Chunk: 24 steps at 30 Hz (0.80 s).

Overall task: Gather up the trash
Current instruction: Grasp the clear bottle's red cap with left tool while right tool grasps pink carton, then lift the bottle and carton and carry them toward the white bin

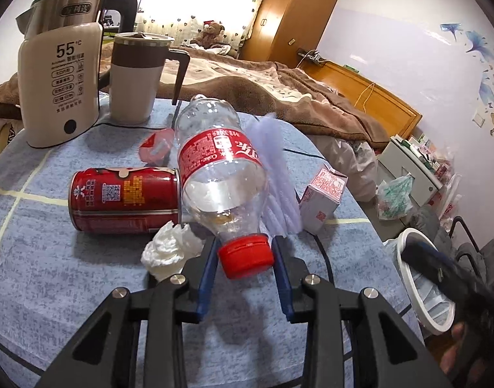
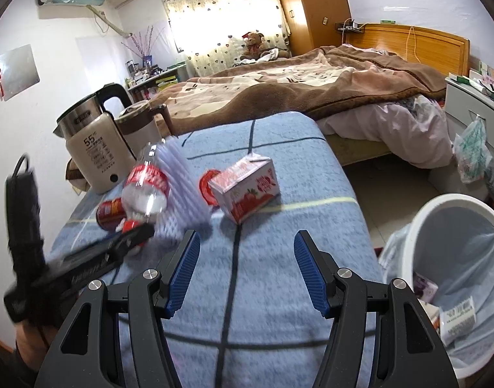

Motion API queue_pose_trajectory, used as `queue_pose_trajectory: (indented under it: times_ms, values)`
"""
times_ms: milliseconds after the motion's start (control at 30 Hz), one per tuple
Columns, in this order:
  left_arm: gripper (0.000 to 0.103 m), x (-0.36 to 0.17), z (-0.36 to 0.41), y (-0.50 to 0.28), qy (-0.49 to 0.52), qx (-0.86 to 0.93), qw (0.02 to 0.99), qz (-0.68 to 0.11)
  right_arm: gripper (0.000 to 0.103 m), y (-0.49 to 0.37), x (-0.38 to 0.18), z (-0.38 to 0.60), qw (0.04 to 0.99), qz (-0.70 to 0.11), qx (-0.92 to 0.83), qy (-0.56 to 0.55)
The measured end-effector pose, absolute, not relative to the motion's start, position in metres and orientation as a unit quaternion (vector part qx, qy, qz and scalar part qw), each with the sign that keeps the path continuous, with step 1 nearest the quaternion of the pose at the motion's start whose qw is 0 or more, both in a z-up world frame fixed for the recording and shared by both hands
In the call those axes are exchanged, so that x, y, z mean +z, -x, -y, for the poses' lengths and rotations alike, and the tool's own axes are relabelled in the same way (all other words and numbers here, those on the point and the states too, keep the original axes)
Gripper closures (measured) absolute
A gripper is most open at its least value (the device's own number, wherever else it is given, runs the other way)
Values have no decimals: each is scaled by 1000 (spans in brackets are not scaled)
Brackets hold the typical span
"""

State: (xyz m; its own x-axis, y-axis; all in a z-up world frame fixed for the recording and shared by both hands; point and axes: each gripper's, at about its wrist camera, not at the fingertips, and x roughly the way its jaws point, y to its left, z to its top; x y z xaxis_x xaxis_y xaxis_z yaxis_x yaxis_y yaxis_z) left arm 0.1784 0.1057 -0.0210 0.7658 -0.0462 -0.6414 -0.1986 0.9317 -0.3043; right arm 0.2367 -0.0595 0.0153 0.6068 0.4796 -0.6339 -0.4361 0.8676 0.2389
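Currently the left gripper (image 1: 245, 255) has its jaws partly closed around the red cap of the plastic bottle (image 1: 221, 165); the blue pads (image 1: 208, 268) sit right at both sides of the cap, but I cannot tell if they actually press on it. Bottle is clear and empty with a red label, its base pointing to 11 o'clock from the cap, seemingly lifted off the blue tablecloth (image 1: 52, 258). At 9 o'clock of the bottle, a red can (image 1: 124, 199) lies on its side; at 7 o'clock, just beside the left finger, a crumpled white tissue (image 1: 169, 249). White foam netting (image 1: 279, 181) lies behind the bottle at 3 o'clock, with a small milk carton (image 1: 323, 199) further on at 3 o'clock. Kettle (image 1: 59, 80) and mug (image 1: 137, 77) stand at 10 o'clock on the table. Right gripper (image 2: 247, 274) has jaws spread wide, nothing between them, only tablecloth below. Carton (image 2: 247, 190) sits at 12 o'clock from it, apart from the fingers. White trash bin (image 2: 457, 274) with liner is at 3 o'clock off the table edge, with some scraps inside.
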Motion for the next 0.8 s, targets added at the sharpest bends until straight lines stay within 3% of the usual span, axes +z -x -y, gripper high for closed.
queue_pose_trajectory:
  times_ms: [433,800]
  values:
    - [68,-23,-120,-158,166,7,928,-333,41,-292,8,14,900,-371,214,-76]
    - [68,-27,-127,-158,177,-20,926,-332,41,-322,-17,-11,901,-408,143,-42]
